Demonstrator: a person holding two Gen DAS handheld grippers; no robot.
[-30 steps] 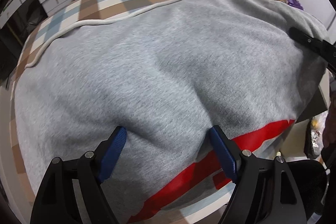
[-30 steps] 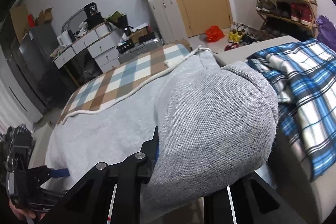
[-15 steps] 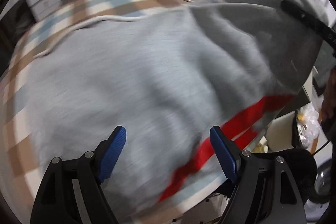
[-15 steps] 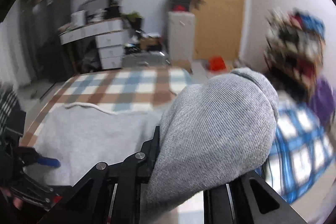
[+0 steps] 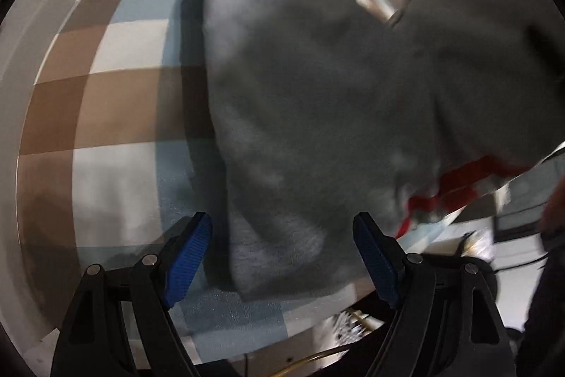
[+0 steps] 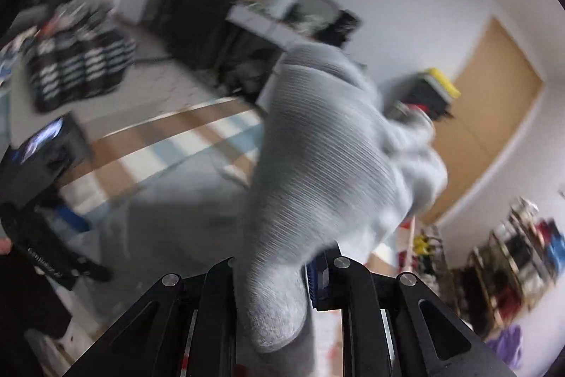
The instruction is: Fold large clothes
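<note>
R claw (image 6: 282, 274) clenched on sweatshirt (image 5: 317, 101) cuff, frame centre; L claw (image 5: 282, 253) released above hem. Fabric looks thick, soft, floppy; prob. best gripped at ribbed edges.

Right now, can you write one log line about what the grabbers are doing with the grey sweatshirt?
step: folding | right gripper: shut on grey sweatshirt, lifted | left gripper: open, holding nothing | surface: checked cover

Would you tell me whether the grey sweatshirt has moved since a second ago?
Yes. In the left wrist view the grey sweatshirt has pulled rightward off the checked blanket, baring its left squares; the right gripper is clamped on its ribbed edge.
</note>
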